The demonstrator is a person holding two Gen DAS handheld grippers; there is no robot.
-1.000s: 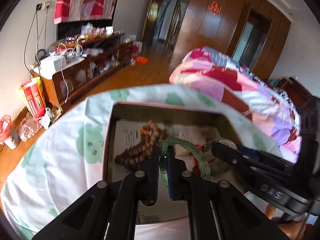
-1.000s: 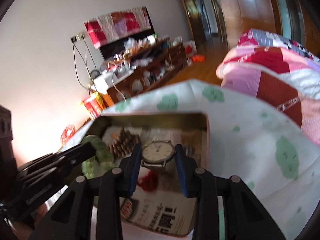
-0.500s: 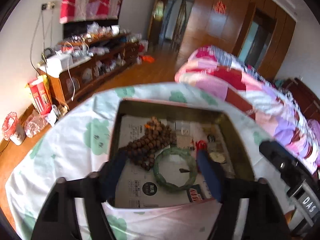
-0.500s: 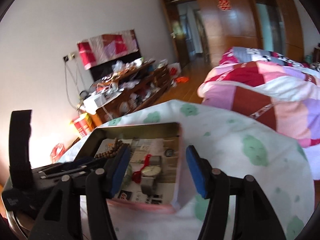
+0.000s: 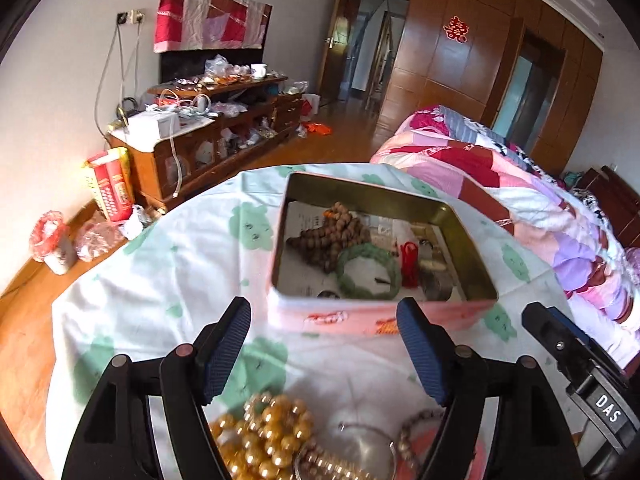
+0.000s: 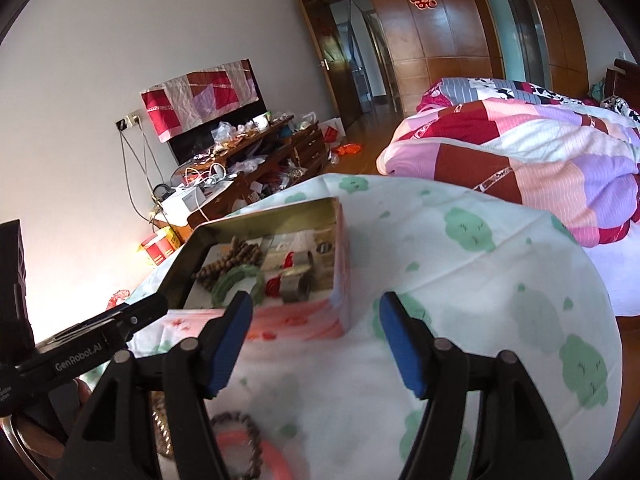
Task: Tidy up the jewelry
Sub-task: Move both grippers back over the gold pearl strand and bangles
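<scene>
Pink tin box (image 5: 382,316): on the cloth-covered counter (image 5: 168,264), lid off. Contents: brown bead string (image 5: 332,236), green bangle (image 5: 368,270), red cord (image 5: 409,264), wristwatch (image 6: 297,283).

Left wrist view only: golden bead strand (image 5: 264,436) and clear bangle (image 5: 360,452) on the cloth near the camera, outside the box. Right wrist view only: dark bead bracelet (image 6: 248,440) and orange-red ring (image 6: 276,456), blurred, also outside.

Left gripper (image 5: 324,340): angled downward short of the box, jaws released, nothing between them.

Right gripper (image 6: 316,336): tilted down at the box's near corner, jaws just widened further, empty.
</scene>
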